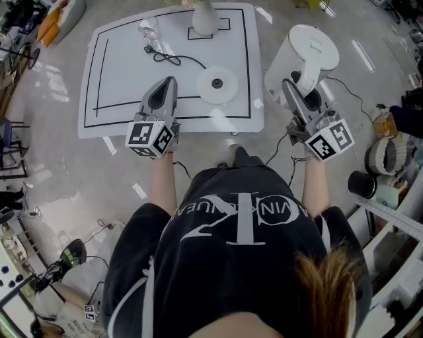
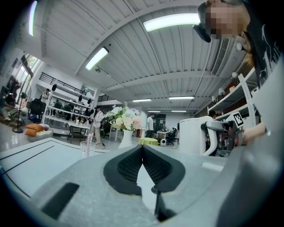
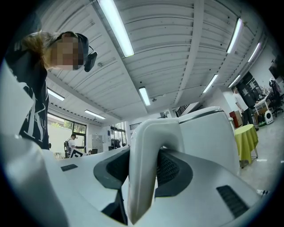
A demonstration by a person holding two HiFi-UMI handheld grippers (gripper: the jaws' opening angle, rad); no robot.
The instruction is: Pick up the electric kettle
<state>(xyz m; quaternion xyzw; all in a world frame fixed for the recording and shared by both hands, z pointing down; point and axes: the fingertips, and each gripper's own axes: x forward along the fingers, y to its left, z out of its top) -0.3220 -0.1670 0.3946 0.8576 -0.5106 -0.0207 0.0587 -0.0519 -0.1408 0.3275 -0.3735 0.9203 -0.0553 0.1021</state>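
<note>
The white electric kettle (image 1: 304,56) hangs beside the table's right edge, off its round base (image 1: 217,84), which lies on the white table (image 1: 119,72). My right gripper (image 1: 291,90) is shut on the kettle's handle (image 3: 146,155); the pads press it from both sides, and the kettle body (image 3: 208,137) rises behind. My left gripper (image 1: 169,83) hovers over the table's near edge, shut with nothing in it. In the left gripper view its pads (image 2: 142,148) meet at the tip, and the kettle (image 2: 193,135) shows to the right.
A black cable (image 1: 168,58) runs from the base toward a glass (image 1: 149,28). A white vase (image 1: 205,18) stands at the table's far edge. On the right are shelving and a black cup (image 1: 362,183). More cables trail on the floor.
</note>
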